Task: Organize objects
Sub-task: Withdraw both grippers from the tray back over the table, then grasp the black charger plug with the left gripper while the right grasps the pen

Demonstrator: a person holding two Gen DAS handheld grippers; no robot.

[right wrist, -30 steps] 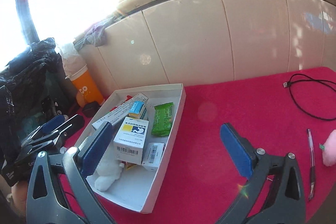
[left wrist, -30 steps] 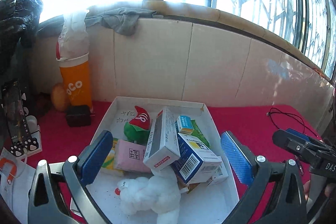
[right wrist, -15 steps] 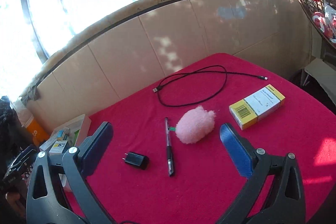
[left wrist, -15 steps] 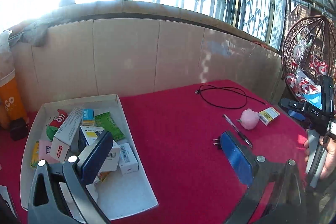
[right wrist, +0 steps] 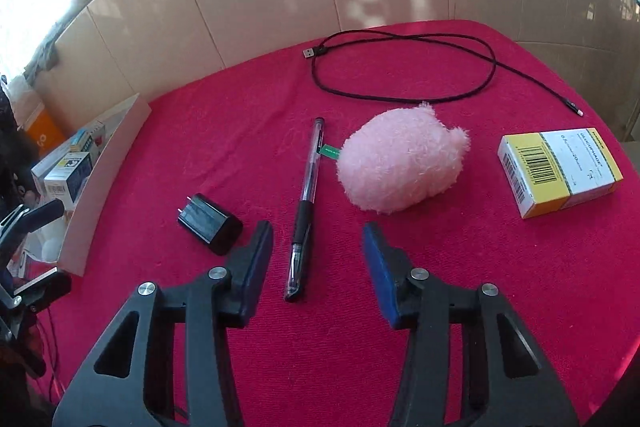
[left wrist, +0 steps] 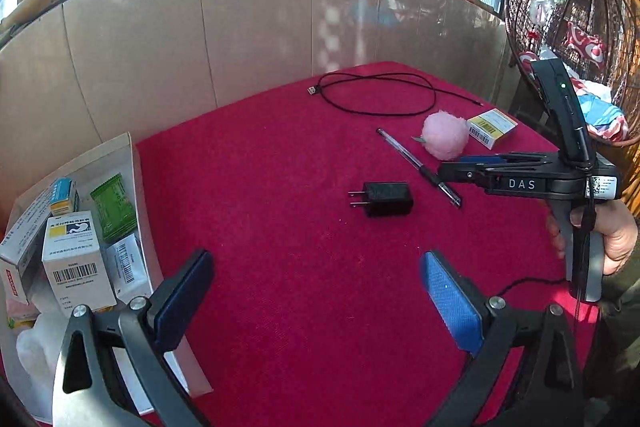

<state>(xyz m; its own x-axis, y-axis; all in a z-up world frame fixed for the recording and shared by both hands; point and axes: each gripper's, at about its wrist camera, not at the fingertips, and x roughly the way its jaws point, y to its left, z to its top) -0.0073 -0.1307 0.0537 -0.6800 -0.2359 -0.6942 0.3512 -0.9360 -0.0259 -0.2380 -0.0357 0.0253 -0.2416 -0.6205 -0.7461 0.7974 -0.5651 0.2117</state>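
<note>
A clear pen with a black grip [right wrist: 306, 195] lies on the red cloth between the jaws of my right gripper [right wrist: 317, 231]. The jaws are closing and the pads stand apart from the pen. A black charger plug [right wrist: 210, 223] sits just left of it, and a pink plush [right wrist: 400, 159] just beyond on the right. Further right lies a yellow and white box [right wrist: 560, 171]. My left gripper [left wrist: 317, 257] is wide open above bare cloth, short of the plug [left wrist: 386, 199]. The white tray [left wrist: 138, 187] with several boxes is at its left.
A black USB cable [right wrist: 404, 67] loops at the back of the table near the tiled wall. A hand [left wrist: 616, 239] holds the right gripper's handle at the table's right edge. A wicker hanging chair [left wrist: 568, 27] stands beyond that edge.
Both views have swung from the white tray to the right part of the table. The right gripper has come down over the pen and its jaws have narrowed. The left jaws stayed wide.
</note>
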